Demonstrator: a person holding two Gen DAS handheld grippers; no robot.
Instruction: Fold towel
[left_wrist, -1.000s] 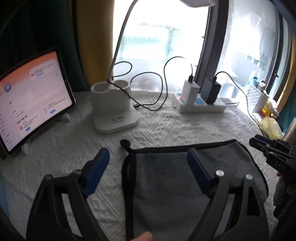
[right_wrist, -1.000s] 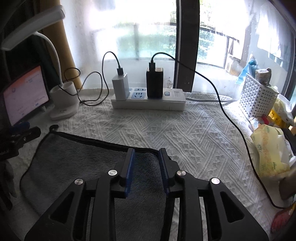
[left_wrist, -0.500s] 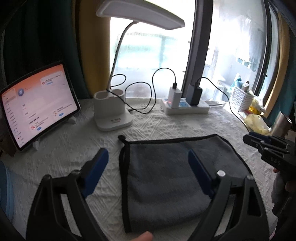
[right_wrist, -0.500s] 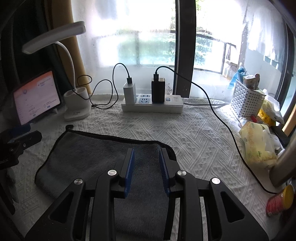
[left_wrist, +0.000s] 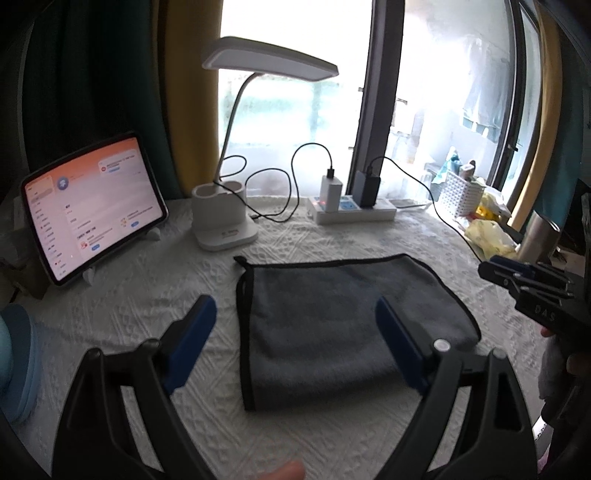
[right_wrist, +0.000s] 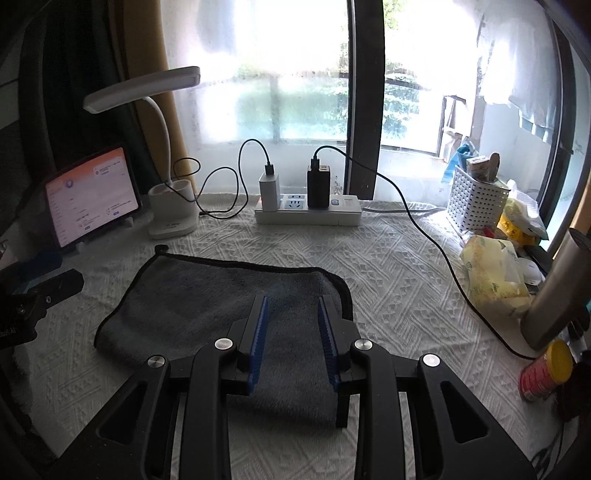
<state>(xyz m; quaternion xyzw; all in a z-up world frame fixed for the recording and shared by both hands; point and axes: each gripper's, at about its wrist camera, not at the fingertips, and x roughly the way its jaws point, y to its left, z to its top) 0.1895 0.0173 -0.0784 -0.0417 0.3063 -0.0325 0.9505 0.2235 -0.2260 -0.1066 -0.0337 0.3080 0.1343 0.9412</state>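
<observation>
Towel (left_wrist: 343, 321) lies folded; my left hand-held gripper (left_wrist: 295, 347) gapes wide, right hand-held gripper (right_wrist: 293, 332) part-open, both empty; a careless snag could undo the fold.

You are working against strong backlight: daylight pours through the window (left_wrist: 295, 122) at 12 o'clock and blows out to white glare in both views. The curtain (left_wrist: 92, 92) at 10 o'clock sinks into near black. The tablet (left_wrist: 92, 206) glows on its own. Fisheye bending curves the frame edges, corners vignette dark, and the towel (right_wrist: 229, 299) looks soft, lightly blurred.
</observation>
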